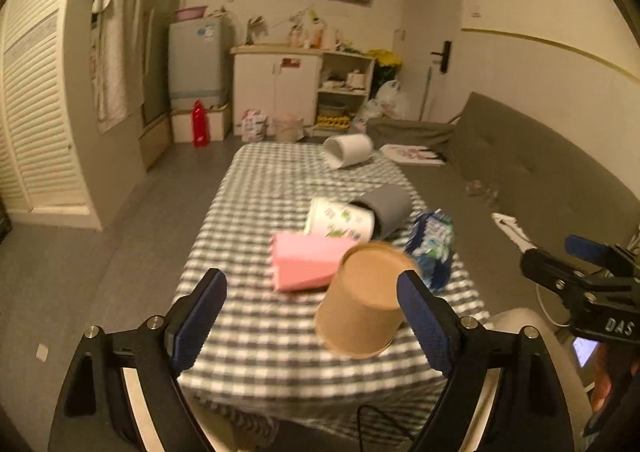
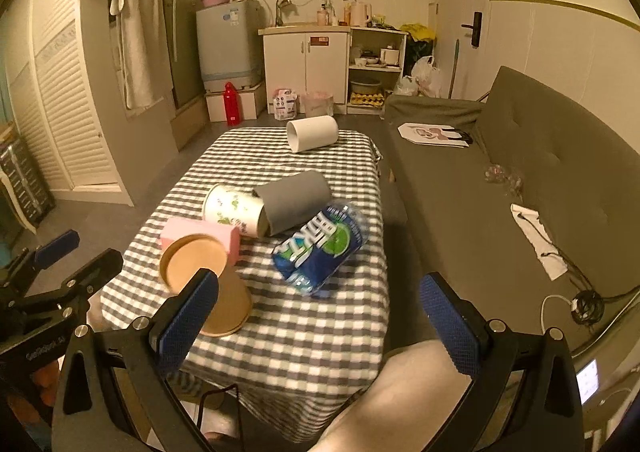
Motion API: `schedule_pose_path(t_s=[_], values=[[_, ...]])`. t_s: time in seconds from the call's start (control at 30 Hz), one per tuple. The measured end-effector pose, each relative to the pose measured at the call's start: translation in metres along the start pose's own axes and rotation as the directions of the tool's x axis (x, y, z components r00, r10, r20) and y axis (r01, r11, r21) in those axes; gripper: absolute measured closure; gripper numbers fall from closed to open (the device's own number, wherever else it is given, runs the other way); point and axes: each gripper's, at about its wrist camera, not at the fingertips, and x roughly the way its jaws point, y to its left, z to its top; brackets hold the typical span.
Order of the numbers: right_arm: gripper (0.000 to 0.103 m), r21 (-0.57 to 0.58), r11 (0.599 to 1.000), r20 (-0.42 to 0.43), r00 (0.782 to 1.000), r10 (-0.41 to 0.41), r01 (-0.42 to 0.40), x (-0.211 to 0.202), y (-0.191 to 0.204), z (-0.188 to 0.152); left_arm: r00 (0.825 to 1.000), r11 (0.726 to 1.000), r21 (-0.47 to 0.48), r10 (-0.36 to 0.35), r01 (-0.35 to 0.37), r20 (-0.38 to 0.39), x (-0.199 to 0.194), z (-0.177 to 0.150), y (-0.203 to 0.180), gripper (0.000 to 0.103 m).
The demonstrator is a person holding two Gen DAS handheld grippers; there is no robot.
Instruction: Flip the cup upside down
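Brown paper cup (image 1: 362, 302): stands mouth down, base up, tilted a little, near the near edge of the table; free of both grippers.
Left gripper (image 1: 312, 316): fingers spread wide, nothing between them; the right blue pad (image 1: 424, 322) overlaps the cup's side in the left wrist view, contact cannot be told.
Right gripper (image 2: 320, 326): fingers spread wide and empty, over the near edge; the cup sits behind its left pad (image 2: 188, 322) in the right wrist view.
Writing: "DAS" in pale letters on the black gripper body at the right border of the left wrist view; large white characters on the blue bottle wrap, too blurred to read.
Blue-wrapped bottle (image 2: 320, 248): lies on its side toward the right edge, near the cup.
Pink block (image 1: 304, 266): lies just behind the cup, touching or overlapping it in view.
Floral paper cup (image 2: 236, 212): on its side mid-table, mouth against the grey cylinder (image 2: 296, 200).
White cylinder (image 2: 314, 133): on its side at the far edge.
Table (image 2: 304, 336): grey-and-white check cloth; a bare stretch lies along the near edge, right of the cup.
Room: grey sofa (image 2: 532, 156) along the right edge; white cabinet (image 2: 306, 64) and small washer beyond the far edge.
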Motion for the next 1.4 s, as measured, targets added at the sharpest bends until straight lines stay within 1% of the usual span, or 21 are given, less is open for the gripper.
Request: schedule_pose_path(t_s=[0.1,0.2,0.3,0.43,0.8,1.23,1.4], values=[[0.002,0.004,1.000,-0.002,1.000,0.013,-0.013,0.001,0.007,-0.013,0.999,0.999,-0.031,0.022,-0.023,-0.026,-0.001,-0.013,0.009,0.008],[0.000,-0.014,1.000,-0.008,1.000,0.020,-0.020,0.005,0.015,-0.022,0.998,0.998,-0.042,0.039,-0.041,-0.053,0.000,-0.019,0.013,0.008],[0.000,-0.029,0.999,-0.015,1.000,0.023,-0.024,0.010,0.021,-0.025,0.997,0.997,-0.055,0.046,-0.049,-0.054,-0.004,-0.024,0.016,0.008],[0.000,-0.042,0.999,-0.015,1.000,0.016,-0.016,0.013,0.024,-0.026,0.997,0.997,-0.055,0.059,-0.061,-0.046,-0.006,-0.025,0.018,0.008],[0.000,-0.033,0.999,-0.033,0.999,0.003,-0.004,0.016,0.023,-0.029,0.996,0.996,-0.054,0.070,-0.073,-0.062,-0.003,-0.026,0.019,0.008],[0.000,-0.048,0.999,-0.041,0.999,0.003,-0.005,0.018,0.027,-0.030,0.995,0.996,-0.044,0.073,-0.076,-0.064,-0.002,-0.027,0.018,0.008],[0.000,-0.049,0.999,-0.044,0.999,0.001,-0.003,0.018,0.027,-0.030,0.993,0.995,-0.040,0.084,-0.087,-0.079,0.000,-0.028,0.019,0.008]])
